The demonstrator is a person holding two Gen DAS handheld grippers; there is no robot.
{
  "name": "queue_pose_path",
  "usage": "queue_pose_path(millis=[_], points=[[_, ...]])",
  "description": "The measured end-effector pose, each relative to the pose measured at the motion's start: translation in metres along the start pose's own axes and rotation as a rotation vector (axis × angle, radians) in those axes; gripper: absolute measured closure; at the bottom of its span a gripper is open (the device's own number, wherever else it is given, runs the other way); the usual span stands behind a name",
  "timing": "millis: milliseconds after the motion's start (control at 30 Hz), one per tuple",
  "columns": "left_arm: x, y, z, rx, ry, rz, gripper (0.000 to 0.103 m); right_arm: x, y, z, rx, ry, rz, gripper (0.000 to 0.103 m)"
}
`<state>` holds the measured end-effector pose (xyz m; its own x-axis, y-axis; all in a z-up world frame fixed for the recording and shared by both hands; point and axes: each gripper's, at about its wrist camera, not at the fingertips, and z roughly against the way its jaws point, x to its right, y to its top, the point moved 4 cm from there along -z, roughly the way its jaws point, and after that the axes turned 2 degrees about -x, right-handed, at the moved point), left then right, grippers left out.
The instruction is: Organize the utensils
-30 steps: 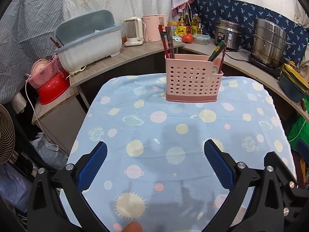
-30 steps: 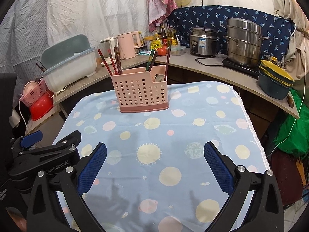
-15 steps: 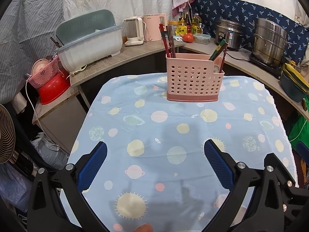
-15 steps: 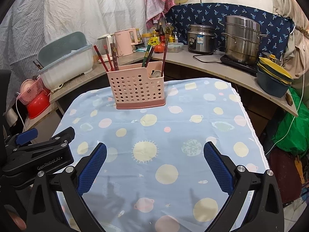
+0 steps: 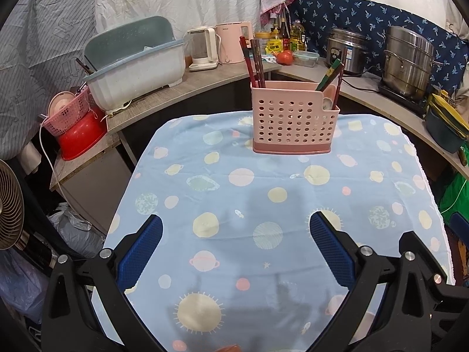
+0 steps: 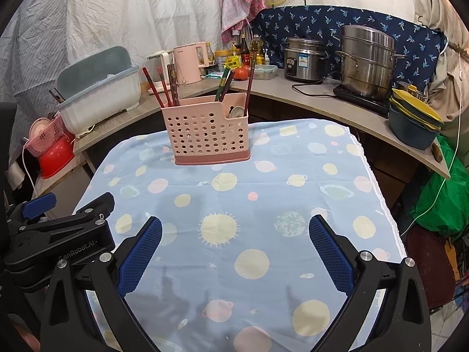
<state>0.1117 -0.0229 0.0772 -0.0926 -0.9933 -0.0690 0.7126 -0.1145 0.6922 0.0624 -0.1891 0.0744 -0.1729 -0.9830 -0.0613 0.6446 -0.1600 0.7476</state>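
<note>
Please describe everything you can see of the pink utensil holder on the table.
The pink utensil holder looks like plastic, with rows of round holes in its front wall and a darker solid base. It stands upright on the blue planet-print tablecloth, at the far side of the table. Dark red chopsticks lean out on its left; green and red ones and a spoon sit at its right. No gripper touches it.

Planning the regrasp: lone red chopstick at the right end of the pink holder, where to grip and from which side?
Grip the bare upper shaft of the red chopstick, well above the pink utensil holder rim, coming from above. It stands nearly upright and alone, while the green chopsticks lean in just to its left. The right gripper is open and probably suits best.
</note>
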Motion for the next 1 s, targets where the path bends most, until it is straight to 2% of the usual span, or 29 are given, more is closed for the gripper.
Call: queue_pose_path(millis=[1000], points=[[-0.0050, -0.0043, -0.0018, -0.004, 0.024, 0.015, 0.007, -0.0016, -0.0015, 0.0006, 0.002, -0.005, 0.013, 0.006]])
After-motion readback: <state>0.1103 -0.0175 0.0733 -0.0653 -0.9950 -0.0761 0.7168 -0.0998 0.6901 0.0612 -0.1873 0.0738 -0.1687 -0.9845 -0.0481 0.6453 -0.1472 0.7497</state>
